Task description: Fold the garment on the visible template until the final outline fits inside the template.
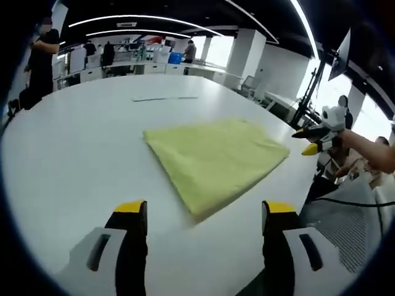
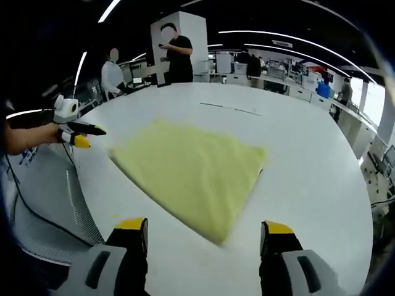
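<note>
White table (image 1: 74, 142), distant desks (image 2: 290, 86), standing people (image 2: 179, 55)

Open-plan office or lab floor. Large white tabletop (image 1: 92, 142) in the foreground; behind it, rows of desks (image 1: 133, 65) with monitors and clutter, and a blue bin (image 1: 176, 57). White square columns (image 2: 185, 37), dark ceiling with long curved light strips (image 1: 142, 18), bright windows (image 1: 219, 49) along one side. Several people (image 2: 179, 55) stand among the desks. Black cable (image 2: 31, 197) trails off the tabletop edge.
</note>
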`<state>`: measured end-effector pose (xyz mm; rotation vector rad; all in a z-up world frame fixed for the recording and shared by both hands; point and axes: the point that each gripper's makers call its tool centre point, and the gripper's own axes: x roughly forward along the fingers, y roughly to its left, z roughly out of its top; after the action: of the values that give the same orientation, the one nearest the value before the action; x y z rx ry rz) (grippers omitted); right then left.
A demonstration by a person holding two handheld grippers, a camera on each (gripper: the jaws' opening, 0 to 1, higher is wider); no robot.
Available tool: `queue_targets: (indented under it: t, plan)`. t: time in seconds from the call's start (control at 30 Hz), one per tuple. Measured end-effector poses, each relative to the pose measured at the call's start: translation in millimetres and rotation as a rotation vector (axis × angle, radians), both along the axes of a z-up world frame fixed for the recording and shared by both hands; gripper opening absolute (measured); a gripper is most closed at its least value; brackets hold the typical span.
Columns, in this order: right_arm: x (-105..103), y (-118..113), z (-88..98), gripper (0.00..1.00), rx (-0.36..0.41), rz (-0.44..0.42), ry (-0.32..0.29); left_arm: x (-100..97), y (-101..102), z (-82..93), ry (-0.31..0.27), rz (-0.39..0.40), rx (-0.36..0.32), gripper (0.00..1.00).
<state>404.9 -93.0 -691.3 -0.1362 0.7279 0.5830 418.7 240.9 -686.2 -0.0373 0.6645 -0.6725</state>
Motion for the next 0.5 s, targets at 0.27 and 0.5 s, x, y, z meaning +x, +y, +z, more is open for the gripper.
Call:
queue_targets:
  t: [0.27, 0.5]
  plan:
    - [-8.1, 13.8, 36.0, 0.93, 0.033, 0.022, -0.042, -13.2, -1.2, 25.5, -0.058, -0.007, 0.014, 0.91]
    - [-17.0, 16.7, 52.1, 0.98, 0.049, 0.016, -0.063, -22.3, 0.5, 40.5, -0.078, 0.002, 0.015, 0.99]
